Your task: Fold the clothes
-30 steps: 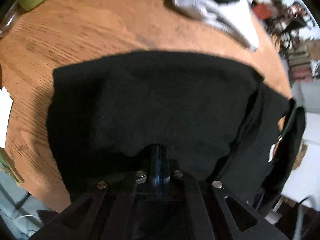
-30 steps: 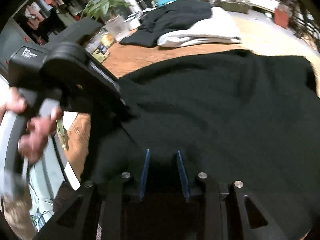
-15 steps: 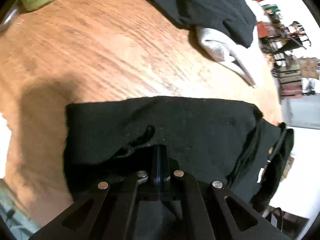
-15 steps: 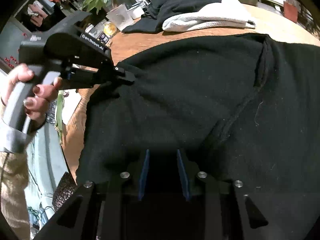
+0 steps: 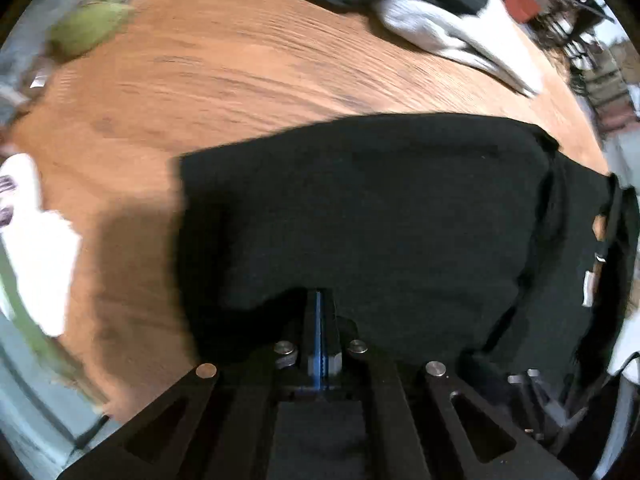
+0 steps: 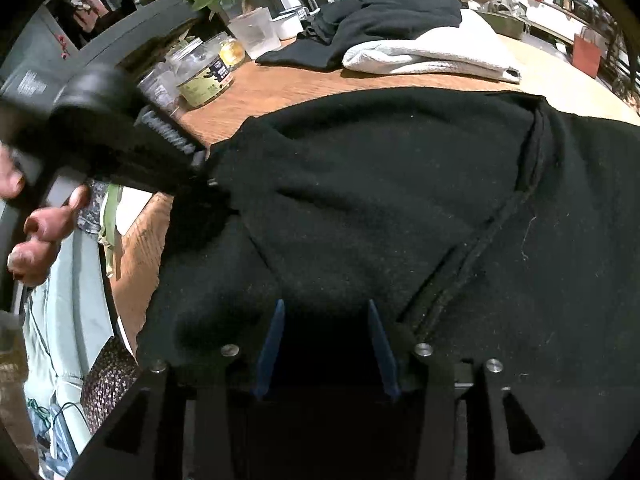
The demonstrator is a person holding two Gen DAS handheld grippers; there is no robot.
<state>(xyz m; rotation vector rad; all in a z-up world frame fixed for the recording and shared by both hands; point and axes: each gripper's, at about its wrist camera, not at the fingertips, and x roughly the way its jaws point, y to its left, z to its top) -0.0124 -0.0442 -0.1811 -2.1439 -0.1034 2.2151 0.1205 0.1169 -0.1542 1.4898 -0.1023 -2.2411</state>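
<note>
Left wrist view shows fingers (image 5: 319, 312) pinching the black garment (image 5: 380, 200); the right gripper (image 6: 326, 320) (spread apart) shows only in its own.

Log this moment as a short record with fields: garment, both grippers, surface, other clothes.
garment: black knit garment spread on the table, partly folded
left gripper: shut on the garment's near edge
right gripper: open, fingers over the cloth
surface: round wooden table
other clothes: white folded towel beside a black clothes pile, far side
</note>
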